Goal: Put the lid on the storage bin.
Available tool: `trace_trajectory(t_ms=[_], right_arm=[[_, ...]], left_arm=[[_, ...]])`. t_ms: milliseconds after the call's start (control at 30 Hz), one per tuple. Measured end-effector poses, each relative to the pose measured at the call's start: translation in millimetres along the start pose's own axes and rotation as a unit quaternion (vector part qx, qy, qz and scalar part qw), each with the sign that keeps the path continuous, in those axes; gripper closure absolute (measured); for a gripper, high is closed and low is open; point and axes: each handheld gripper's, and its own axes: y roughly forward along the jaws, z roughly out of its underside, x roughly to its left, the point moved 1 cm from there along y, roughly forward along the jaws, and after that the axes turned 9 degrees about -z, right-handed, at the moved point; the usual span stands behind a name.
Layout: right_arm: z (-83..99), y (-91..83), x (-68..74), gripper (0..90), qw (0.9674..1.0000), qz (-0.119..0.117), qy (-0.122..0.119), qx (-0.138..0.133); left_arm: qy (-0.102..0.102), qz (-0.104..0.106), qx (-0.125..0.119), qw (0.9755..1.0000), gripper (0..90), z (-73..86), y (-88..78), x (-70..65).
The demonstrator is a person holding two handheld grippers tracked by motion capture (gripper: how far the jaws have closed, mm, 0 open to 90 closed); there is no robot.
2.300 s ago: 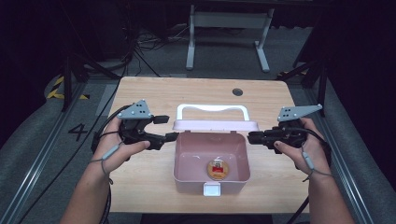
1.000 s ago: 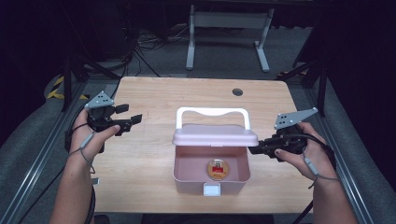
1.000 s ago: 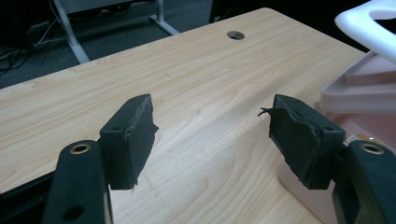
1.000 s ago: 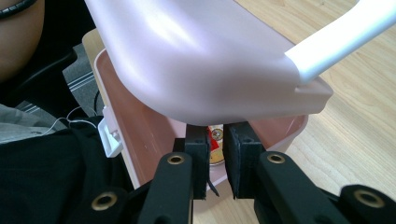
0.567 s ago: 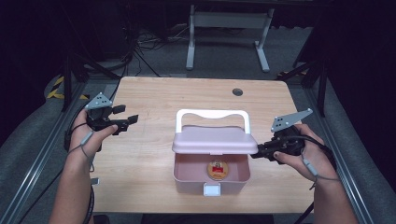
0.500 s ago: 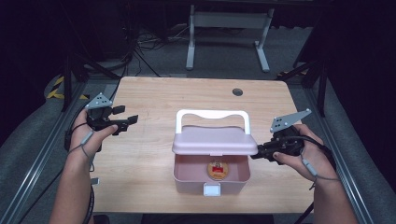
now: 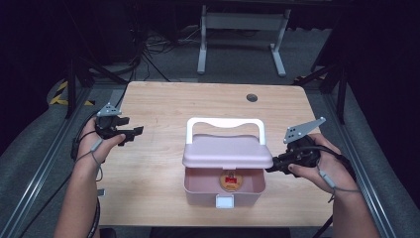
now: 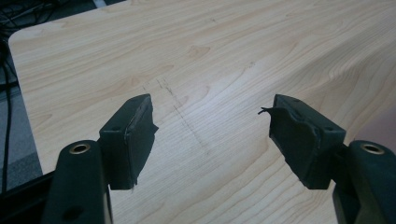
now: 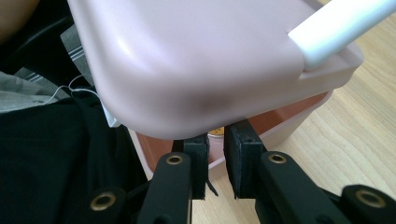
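Observation:
A pink box (image 7: 198, 186) stands at the table's near middle. Its pink lid (image 7: 228, 151) with a white handle (image 7: 225, 122) hovers almost level over it, the front gaping. Inside lies a round yellow and red item (image 7: 231, 181). My right gripper (image 7: 271, 167) is shut at the lid's right edge. In the right gripper view its tips (image 9: 215, 135) sit tucked under the lid (image 9: 187, 60), above the box rim (image 9: 299, 121); nothing shows in the thin gap. My left gripper (image 7: 132, 135) hangs open over bare wood at the left, well apart from the box, with nothing between its fingers (image 8: 212, 135).
The wooden table (image 7: 163, 99) has a dark cable hole (image 7: 252, 97) at its far right. A white latch (image 7: 224, 201) sits on the box front. Behind the table stand a white desk frame (image 7: 242, 20) and floor cables (image 7: 143, 54). Metal rails run along both sides.
The lid has swung down from standing open behind the box to nearly level over it. My left gripper left the box, moved to the left and sank a little.

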Motion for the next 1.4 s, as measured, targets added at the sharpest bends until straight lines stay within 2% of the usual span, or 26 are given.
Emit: trace_trajectory(t_ms=[267,400,533,767,1100,1233,1400], right_arm=[[1.4,2.2,0.3,80.1,0.9998,-0.006,0.004,0.018],[2.4,3.5,0.1,79.9,0.9996,-0.008,0.005,0.028],[3.6,3.1,0.4,80.3,0.9993,-0.011,0.006,0.037],[5.1,5.7,1.5,81.0,0.9981,-0.014,0.008,0.059],[6.8,7.9,5.7,80.9,0.9963,-0.023,0.0,0.083],[7.6,9.0,8.7,80.9,0.9949,-0.038,-0.008,0.093],[8.1,10.5,10.6,80.7,0.9939,-0.043,-0.012,0.101]], left_arm=[[-0.002,0.006,0.001,1.0,31.4,1.1,4.2,-1.4],[0.002,0.014,0.017,0.9998,31.4,3.4,11.6,-4.1],[0.007,0.016,0.023,0.9996,31.5,4.2,16.7,-7.0],[0.021,0.033,0.036,0.9986,31.3,3.8,26.3,-17.2],[0.016,0.031,0.04,0.9986,31.2,7.1,30.1,-16.5],[0.017,0.033,0.044,0.9984,31.0,7.6,31.5,-15.8],[0.018,0.032,0.043,0.9984,30.9,7.7,32.6,-16.2]])
